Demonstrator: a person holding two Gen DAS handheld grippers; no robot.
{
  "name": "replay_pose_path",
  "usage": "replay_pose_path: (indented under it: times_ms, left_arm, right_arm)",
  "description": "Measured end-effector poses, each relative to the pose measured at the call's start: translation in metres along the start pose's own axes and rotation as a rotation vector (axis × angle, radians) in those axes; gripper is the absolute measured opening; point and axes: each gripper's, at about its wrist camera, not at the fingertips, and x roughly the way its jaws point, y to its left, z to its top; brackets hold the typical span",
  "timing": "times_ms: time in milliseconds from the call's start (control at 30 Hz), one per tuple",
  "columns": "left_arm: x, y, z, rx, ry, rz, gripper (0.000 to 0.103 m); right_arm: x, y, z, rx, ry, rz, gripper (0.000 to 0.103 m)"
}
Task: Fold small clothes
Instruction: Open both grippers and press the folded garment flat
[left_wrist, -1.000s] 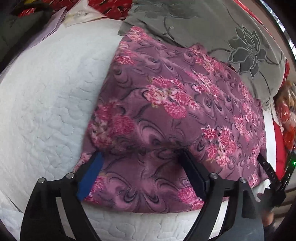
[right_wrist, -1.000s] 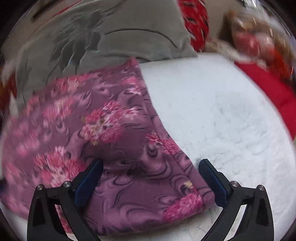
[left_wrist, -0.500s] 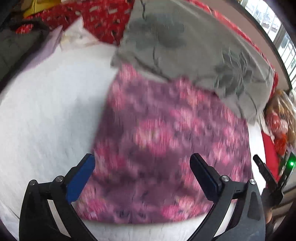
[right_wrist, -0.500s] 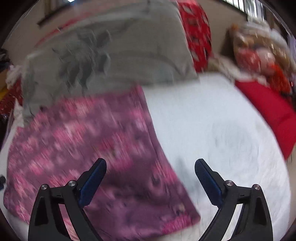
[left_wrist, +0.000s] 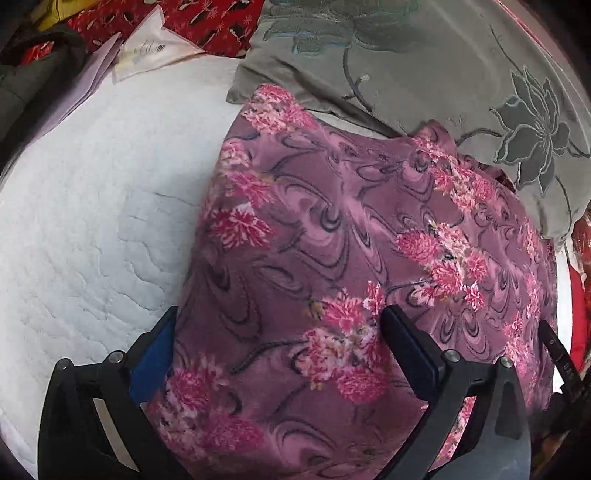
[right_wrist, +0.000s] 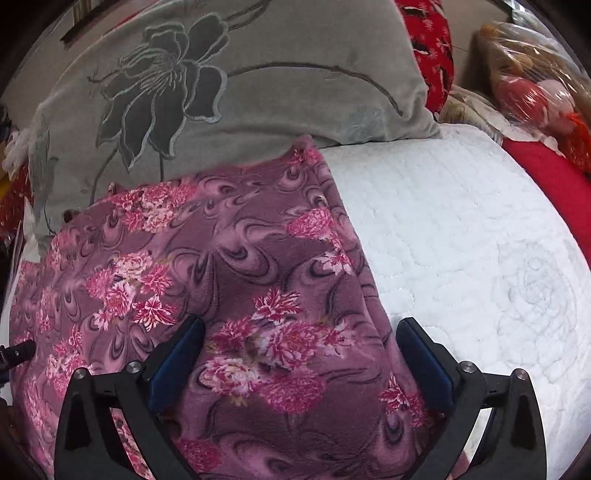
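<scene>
A purple fleece garment with pink flowers (left_wrist: 332, 229) lies flat and folded on a white quilted bed (left_wrist: 92, 229); it also shows in the right wrist view (right_wrist: 221, 266). My left gripper (left_wrist: 280, 332) is open over the garment's near left corner, its fingers straddling the cloth. My right gripper (right_wrist: 301, 343) is open over the garment's near right corner, its right finger by the cloth's right edge. Neither pinches cloth. The right gripper's tip (left_wrist: 557, 354) shows at the left view's right edge.
A grey pillow with an embroidered dark flower (right_wrist: 221, 85) lies behind the garment, touching its far edge. Red patterned bedding (left_wrist: 207, 22) and papers (left_wrist: 147, 55) are at the far left. A red cloth (right_wrist: 546, 177) and a plastic-wrapped toy (right_wrist: 528, 92) sit at the right.
Both grippers rose off the garment half a second ago, then came back down over its near corners. Both stay open. The garment lies as before.
</scene>
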Motion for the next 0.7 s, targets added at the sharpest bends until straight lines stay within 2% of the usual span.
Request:
replay_pose_path:
  times_ms: [67, 167, 233, 367, 400, 467, 533, 700]
  left_arm:
    - [0.0, 0.0, 0.0, 0.001, 0.002, -0.004, 0.103]
    - [-0.001, 0.003, 0.001, 0.0, -0.002, 0.003, 0.103]
    - [-0.001, 0.003, 0.001, 0.001, 0.001, -0.001, 0.103]
    - [-0.003, -0.002, 0.003, 0.014, 0.023, -0.005, 0.103]
    - [-0.005, 0.0, 0.006, 0.019, 0.022, -0.01, 0.103]
    - [-0.018, 0.005, 0.009, 0.022, -0.028, -0.007, 0.103]
    - [-0.029, 0.013, 0.015, 0.005, -0.067, -0.026, 0.103]
    - [-0.039, 0.038, 0.042, -0.056, -0.068, -0.055, 0.103]
  right_arm:
    - [-0.009, 0.005, 0.006, -0.018, -0.015, -0.024, 0.093]
    - [-0.039, 0.016, 0.001, -0.063, -0.105, 0.005, 0.092]
    - [-0.046, 0.021, -0.009, -0.097, -0.119, 0.028, 0.094]
    - [-0.02, 0.032, -0.025, -0.172, 0.007, 0.006, 0.094]
    - [-0.024, 0.032, -0.025, -0.175, -0.023, 0.002, 0.094]
    - [-0.03, 0.032, -0.021, -0.153, -0.012, -0.003, 0.092]
    - [-0.044, 0.03, -0.018, -0.113, -0.043, 0.033, 0.092]
    - [-0.059, 0.021, 0.001, -0.059, -0.09, 0.068, 0.092]
